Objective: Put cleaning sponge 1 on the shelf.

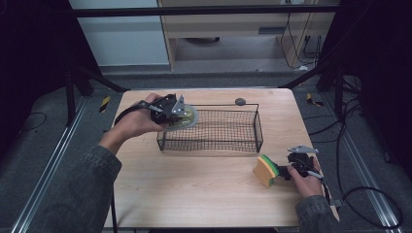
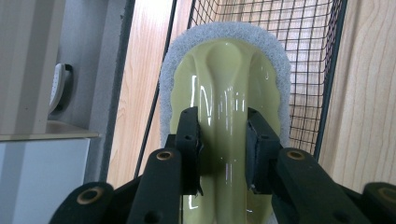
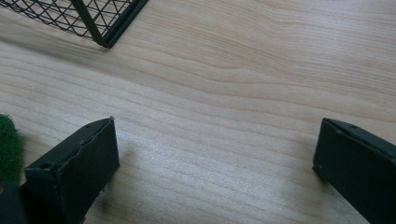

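Over the wire basket's (image 1: pixel 210 130) left end, I have my left hand-held gripper (image 1: pixel 171 109) clamped on the scrub pad's (image 2: pixel 224 74) handle; its long axis points into the basket. My right hand-held gripper (image 1: pixel 285 171) gapes beside the sponge (image 1: pixel 266 170).

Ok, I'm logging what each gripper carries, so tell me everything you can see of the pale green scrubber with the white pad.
The scrubber has a glossy, pale yellow-green plastic body with a raised central ridge serving as a handle, and a white fibrous scouring pad rimming it. The left gripper is shut on that ridge, one of its fingers pressing each side. In the high view it is held above the left end of the black wire basket, at its rim. Its underside is hidden.
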A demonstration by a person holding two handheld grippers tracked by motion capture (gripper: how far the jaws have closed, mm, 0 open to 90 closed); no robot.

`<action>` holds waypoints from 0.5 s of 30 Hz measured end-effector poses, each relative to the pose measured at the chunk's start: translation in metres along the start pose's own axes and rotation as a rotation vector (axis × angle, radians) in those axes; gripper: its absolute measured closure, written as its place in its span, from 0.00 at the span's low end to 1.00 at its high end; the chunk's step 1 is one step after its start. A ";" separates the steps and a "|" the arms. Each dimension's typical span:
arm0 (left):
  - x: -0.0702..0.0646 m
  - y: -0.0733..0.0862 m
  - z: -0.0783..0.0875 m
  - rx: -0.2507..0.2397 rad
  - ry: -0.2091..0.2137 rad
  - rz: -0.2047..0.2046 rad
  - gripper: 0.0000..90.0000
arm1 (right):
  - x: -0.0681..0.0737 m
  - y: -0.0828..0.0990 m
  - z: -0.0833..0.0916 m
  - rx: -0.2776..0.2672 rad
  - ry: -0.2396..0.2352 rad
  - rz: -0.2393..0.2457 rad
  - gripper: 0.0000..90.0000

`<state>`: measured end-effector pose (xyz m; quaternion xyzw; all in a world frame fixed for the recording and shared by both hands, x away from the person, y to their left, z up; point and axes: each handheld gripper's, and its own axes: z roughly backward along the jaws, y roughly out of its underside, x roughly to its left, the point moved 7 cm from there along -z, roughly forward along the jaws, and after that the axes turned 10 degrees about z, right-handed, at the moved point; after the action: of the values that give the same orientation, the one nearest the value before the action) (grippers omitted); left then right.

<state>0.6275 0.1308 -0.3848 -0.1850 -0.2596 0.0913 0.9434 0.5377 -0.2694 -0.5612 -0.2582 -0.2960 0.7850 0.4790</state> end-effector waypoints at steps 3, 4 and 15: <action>0.000 0.001 -0.001 0.001 0.002 0.000 0.78 | -0.002 0.000 0.000 -0.001 0.000 0.000 0.00; 0.000 0.001 -0.001 0.001 0.002 0.000 0.78 | -0.002 0.000 0.000 -0.001 0.000 0.000 0.00; 0.000 0.012 -0.010 0.020 0.015 0.010 0.78 | -0.010 0.003 0.001 0.000 0.014 -0.005 0.01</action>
<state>0.6315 0.1388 -0.3975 -0.1774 -0.2507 0.0975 0.9467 0.5386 -0.2796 -0.5614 -0.2630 -0.2931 0.7820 0.4831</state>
